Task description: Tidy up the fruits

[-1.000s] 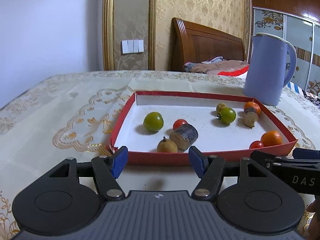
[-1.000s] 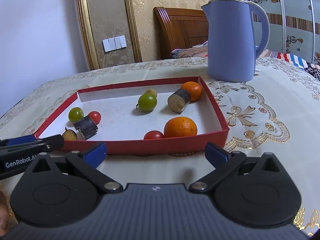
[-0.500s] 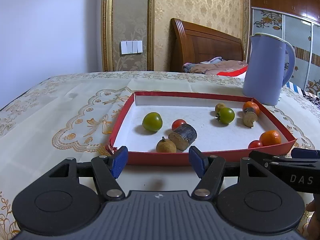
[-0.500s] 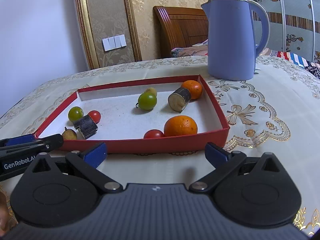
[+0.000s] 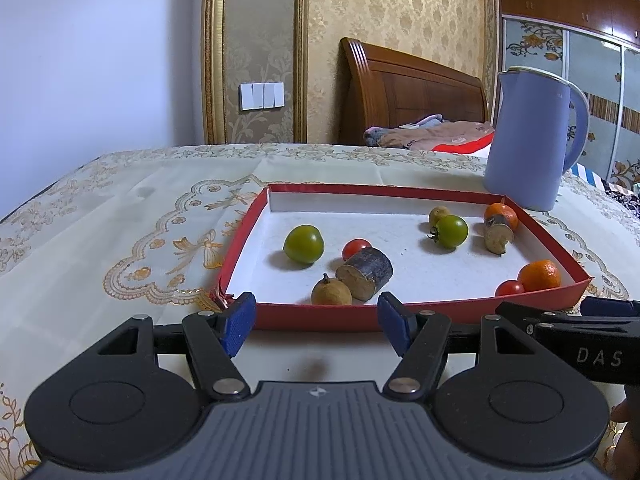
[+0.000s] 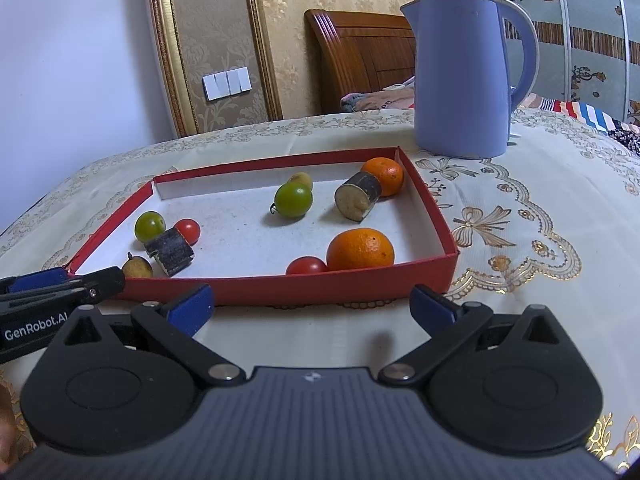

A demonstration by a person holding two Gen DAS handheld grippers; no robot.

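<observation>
Little is changing from a second ago: both hand-held grippers are staying just short of the near wall of the red tray (image 5: 400,193), and every fruit is lying where it lay before. In the left wrist view the tray is sitting a touch lower and nearer the middle than it did a second ago.

The left hand-held gripper (image 5: 312,322) is standing partly open over the bare tabletop (image 5: 120,248), with nothing between its blue pads. The right hand-held gripper (image 6: 311,306) is gaping wider, likewise empty.

Inside the tray, seen from the right wrist, a large orange (image 6: 360,249) is sitting at 5 o'clock, touching a red tomato (image 6: 306,266). A second orange (image 6: 383,175) is lying at 1 o'clock against a cut brown stub (image 6: 357,197). A green tomato (image 6: 294,199) is resting near the middle, with a small yellowish fruit (image 6: 301,179) just behind it. At 8 o'clock another green fruit (image 6: 149,225), a red tomato (image 6: 187,229), a dark stub (image 6: 169,251) and a small brown fruit (image 6: 137,267) are crowding together.

A blue kettle (image 6: 460,76) is standing beyond the tray at 1 o'clock. The tray's near wall is lying between each hand-held gripper and the fruit.
</observation>
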